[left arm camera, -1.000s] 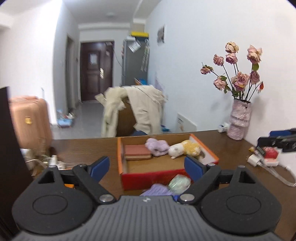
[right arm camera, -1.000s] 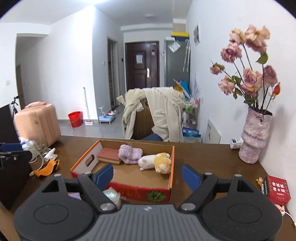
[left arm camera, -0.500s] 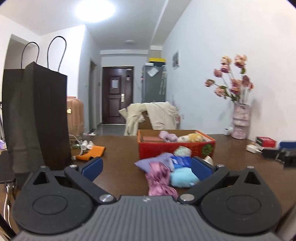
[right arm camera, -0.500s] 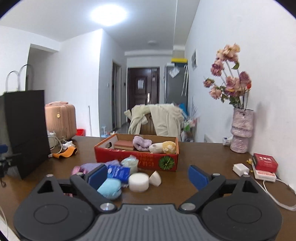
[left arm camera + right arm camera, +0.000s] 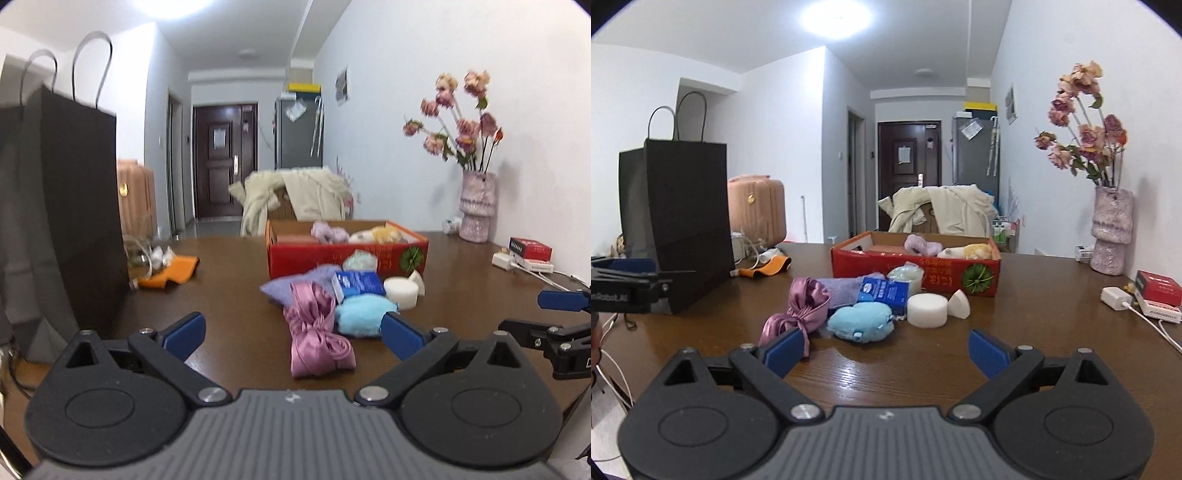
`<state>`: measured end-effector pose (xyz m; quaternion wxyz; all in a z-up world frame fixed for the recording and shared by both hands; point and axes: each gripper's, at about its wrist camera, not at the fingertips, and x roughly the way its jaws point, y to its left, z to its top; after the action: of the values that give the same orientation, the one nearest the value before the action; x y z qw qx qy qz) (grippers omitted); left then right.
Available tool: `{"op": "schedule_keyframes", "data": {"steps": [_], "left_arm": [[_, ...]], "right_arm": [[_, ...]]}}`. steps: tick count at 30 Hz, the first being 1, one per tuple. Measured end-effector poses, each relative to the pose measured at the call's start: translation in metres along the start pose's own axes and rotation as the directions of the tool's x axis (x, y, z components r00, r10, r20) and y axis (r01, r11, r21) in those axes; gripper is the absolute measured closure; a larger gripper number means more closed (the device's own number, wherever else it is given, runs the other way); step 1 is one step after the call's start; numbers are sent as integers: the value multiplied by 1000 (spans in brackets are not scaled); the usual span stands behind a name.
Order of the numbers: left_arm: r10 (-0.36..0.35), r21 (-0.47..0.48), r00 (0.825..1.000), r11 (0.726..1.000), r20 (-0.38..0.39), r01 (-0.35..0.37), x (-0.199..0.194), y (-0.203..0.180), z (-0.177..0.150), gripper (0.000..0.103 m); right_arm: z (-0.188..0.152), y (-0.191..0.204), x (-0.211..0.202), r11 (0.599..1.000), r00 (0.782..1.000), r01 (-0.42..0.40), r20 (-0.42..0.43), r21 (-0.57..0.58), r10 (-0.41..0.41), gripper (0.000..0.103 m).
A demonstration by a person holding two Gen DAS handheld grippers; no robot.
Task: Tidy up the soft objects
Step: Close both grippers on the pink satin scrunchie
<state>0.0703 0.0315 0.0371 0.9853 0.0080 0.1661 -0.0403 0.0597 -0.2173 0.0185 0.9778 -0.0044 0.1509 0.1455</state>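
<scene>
I hold both hand-held grippers spread and empty short of the red box (image 5: pixel 916 275); the pink satin pouch (image 5: pixel 317 328), its length pointing toward that box, lies dead ahead of my left hand-held gripper (image 5: pixel 291 334), the nearer, with my right hand-held gripper (image 5: pixel 886 352) farther off.

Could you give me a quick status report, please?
Left gripper and right gripper open, empty. Soft pile, pink satin bag nearest, loose before red box. Nothing in the way.
</scene>
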Motion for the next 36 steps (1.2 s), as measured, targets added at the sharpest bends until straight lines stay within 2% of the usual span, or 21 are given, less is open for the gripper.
{"op": "schedule_keyframes", "data": {"steps": [7, 11, 18, 19, 22, 23, 26, 29, 32, 36], "left_arm": [[-36, -25, 993, 999, -114, 34, 50, -8, -12, 0], [-46, -43, 988, 998, -145, 40, 83, -13, -14, 0], [-68, -83, 977, 995, -201, 53, 126, -14, -16, 21], [-75, -86, 973, 995, -217, 57, 131, -13, -17, 27], [-133, -115, 960, 987, -247, 108, 140, -5, -20, 41], [-158, -127, 955, 983, -249, 130, 141, -1, -20, 43], [-208, -127, 947, 975, -246, 182, 139, 8, -21, 47], [-270, -153, 929, 959, -253, 237, 140, 20, -20, 51], [-309, -155, 917, 948, -251, 277, 141, 26, -19, 53], [-343, -146, 906, 938, -250, 315, 137, 31, -21, 53]], "right_arm": [[5, -9, 28, 999, 998, 24, -52, 26, -23, 14], [8, -14, 45, 999, 996, 37, -85, 35, -34, 15], [15, -19, 76, 999, 991, 32, -127, 29, -28, 16], [16, -19, 81, 999, 991, 32, -133, 33, -27, 16], [19, -17, 98, 999, 989, 14, -145, 32, -9, 16], [21, -16, 103, 1000, 989, 6, -148, 29, -1, 16], [29, -6, 120, 999, 988, -33, -150, 5, 34, 16], [45, 8, 142, 993, 983, -119, -142, -18, 115, 18], [64, 31, 172, 974, 967, -217, -148, -59, 206, 19], [71, 62, 217, 949, 941, -295, -205, -110, 268, 22]]}}
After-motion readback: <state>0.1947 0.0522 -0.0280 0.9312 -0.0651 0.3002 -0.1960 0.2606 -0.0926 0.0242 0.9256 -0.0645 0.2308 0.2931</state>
